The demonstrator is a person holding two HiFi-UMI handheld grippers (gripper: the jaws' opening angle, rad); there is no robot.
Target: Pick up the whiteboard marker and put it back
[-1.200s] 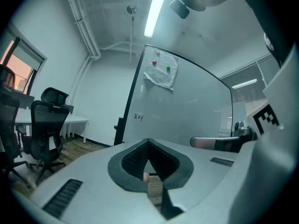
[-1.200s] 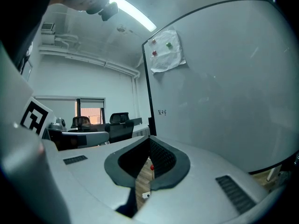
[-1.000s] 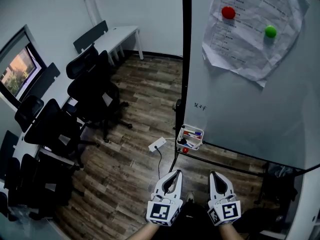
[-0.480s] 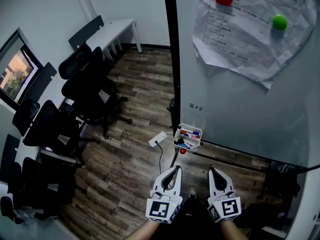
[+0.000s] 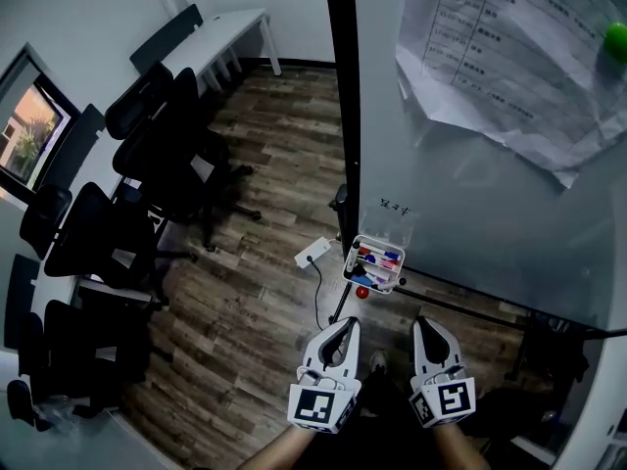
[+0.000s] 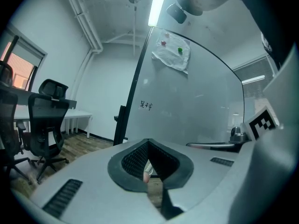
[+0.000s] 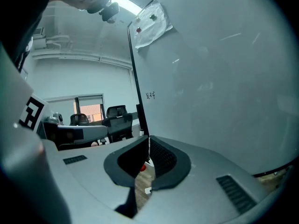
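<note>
whiteboard marker [image 5: 368, 258], a short red pen, is in neither hand-held gripper. the grey left hand-held gripper [image 5: 347, 325] and the grey right hand-held gripper [image 5: 421, 323] both have their jaws closed together on nothing. just ahead of them, the marker lies among blue pens in a small white tray [image 5: 349, 262]. this tray hangs at the lower corner of the big white whiteboard [image 5: 470, 204], above the brown wooden floor [image 5: 255, 302].

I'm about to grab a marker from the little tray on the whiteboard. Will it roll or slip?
The markers look slim and round, so one would probably roll if set down flat. They lie crowded in the white tray, so neighbours may shift. Likely light and stiff.
</note>
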